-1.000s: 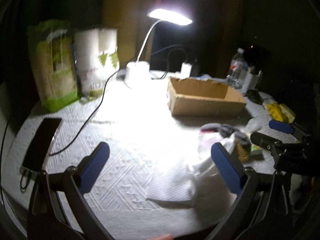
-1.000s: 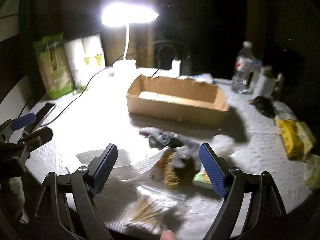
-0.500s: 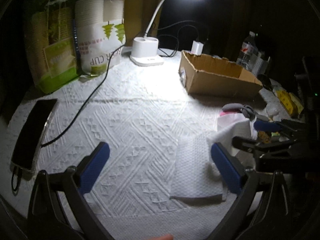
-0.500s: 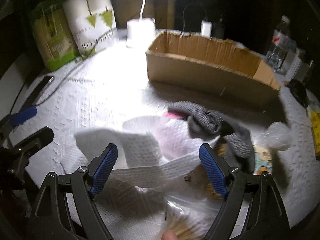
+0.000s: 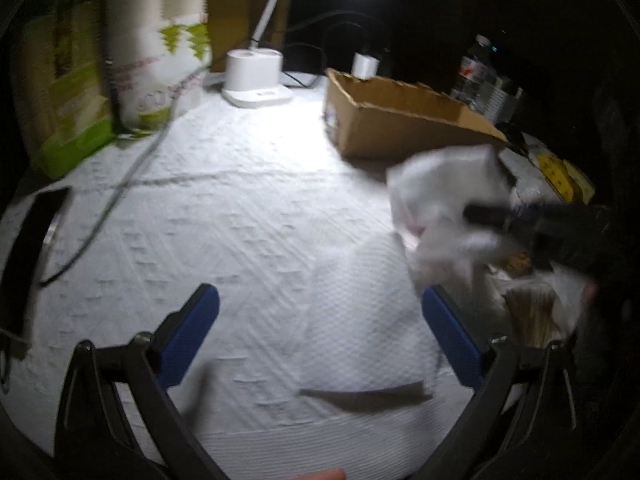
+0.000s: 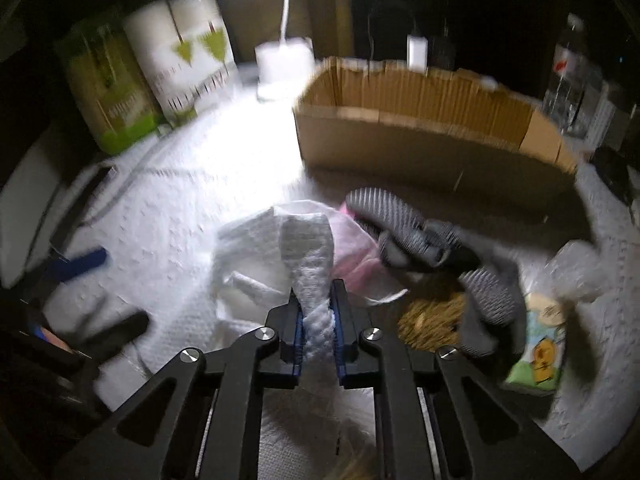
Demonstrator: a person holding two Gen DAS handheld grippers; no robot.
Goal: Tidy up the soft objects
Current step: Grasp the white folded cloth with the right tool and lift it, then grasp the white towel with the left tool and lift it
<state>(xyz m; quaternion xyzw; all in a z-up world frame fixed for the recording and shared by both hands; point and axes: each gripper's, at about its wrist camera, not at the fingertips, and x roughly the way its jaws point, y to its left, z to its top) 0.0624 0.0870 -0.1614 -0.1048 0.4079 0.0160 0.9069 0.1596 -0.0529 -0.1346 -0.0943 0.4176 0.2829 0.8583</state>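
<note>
currently the left gripper (image 5: 318,334) is spread wide and holds nothing, hovering over the white table cover (image 5: 248,216). the right gripper (image 6: 316,322) is clamped on a white paper towel (image 6: 310,264), bunched between its pads, in front of the cardboard box (image 6: 420,140), with grey socks (image 6: 424,240) just right.

Print on paper cup sleeve (image 5: 160,56) and bottle label (image 5: 470,68) blurred, nothing legible

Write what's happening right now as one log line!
right gripper: shut on paper towel | left gripper: open, empty | cardboard box: behind
</note>
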